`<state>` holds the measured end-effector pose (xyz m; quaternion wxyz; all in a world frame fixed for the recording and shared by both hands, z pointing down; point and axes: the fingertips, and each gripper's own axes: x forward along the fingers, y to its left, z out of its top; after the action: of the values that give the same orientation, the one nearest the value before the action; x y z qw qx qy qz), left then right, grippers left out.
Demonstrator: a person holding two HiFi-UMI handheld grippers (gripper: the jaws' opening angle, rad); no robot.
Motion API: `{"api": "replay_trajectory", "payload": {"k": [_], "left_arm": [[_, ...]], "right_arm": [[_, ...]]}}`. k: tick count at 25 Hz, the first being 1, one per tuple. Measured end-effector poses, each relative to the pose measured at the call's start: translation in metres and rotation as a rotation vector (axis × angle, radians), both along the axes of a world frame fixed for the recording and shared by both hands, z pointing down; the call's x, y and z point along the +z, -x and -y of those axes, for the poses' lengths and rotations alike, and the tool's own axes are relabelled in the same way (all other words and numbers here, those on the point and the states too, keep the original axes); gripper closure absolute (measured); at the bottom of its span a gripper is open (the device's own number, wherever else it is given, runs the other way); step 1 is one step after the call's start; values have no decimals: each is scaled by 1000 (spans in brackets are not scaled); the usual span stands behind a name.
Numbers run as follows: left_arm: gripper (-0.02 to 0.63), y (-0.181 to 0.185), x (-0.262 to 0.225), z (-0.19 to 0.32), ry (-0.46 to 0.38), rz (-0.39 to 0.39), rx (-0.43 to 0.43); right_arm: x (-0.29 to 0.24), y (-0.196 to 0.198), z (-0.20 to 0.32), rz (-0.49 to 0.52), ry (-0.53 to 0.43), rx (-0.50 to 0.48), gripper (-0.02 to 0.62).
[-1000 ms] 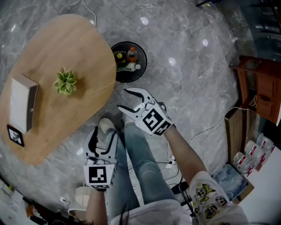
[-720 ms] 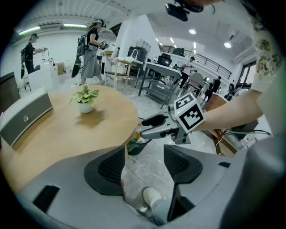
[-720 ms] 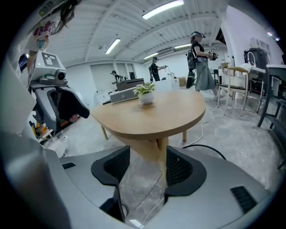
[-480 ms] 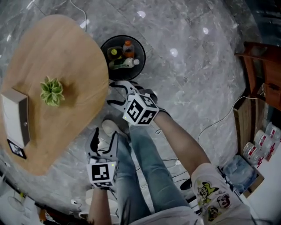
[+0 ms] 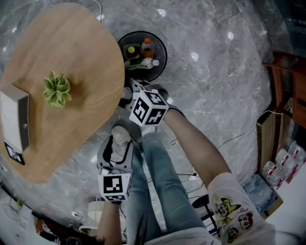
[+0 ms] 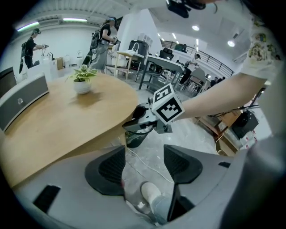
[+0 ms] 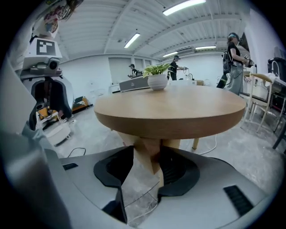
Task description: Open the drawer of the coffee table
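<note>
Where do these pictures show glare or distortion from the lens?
Head view: white glare spots on the polished floor. Right gripper view: fisheye bending, black corners, and a very bright ceiling lamp. Left gripper view: the same bending and black corners.

Your right gripper (image 7: 145, 172) faced the rim of the round coffee table (image 7: 178, 109). Your jaws had just been closing in but stood apart, with nothing pressed between the pads. Only the table's wooden base (image 7: 149, 150) and the grey floor (image 7: 85, 134) showed beyond the gap. A potted plant (image 7: 157, 77) stood on the tabletop, with a grey box (image 7: 129, 84) just behind it.
</note>
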<state>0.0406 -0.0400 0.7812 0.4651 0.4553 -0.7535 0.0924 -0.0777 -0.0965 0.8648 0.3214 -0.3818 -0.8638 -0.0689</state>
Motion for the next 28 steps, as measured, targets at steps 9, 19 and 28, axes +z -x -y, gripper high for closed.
{"api": "replay_trajectory", "payload": {"k": [9,19,28], "left_arm": [[354,-4,8,-9,8,-5,-33],[354,2,-4,-13,-9,-3,-47],[357,3,-3,-20,-2,-15,-36]], "right_arm": [[4,-4,-2,8,-47,-190,470],[-1,-12,-1,68,-67,-345,505],[-1,-26,-3,60,-90,-503,522]]}}
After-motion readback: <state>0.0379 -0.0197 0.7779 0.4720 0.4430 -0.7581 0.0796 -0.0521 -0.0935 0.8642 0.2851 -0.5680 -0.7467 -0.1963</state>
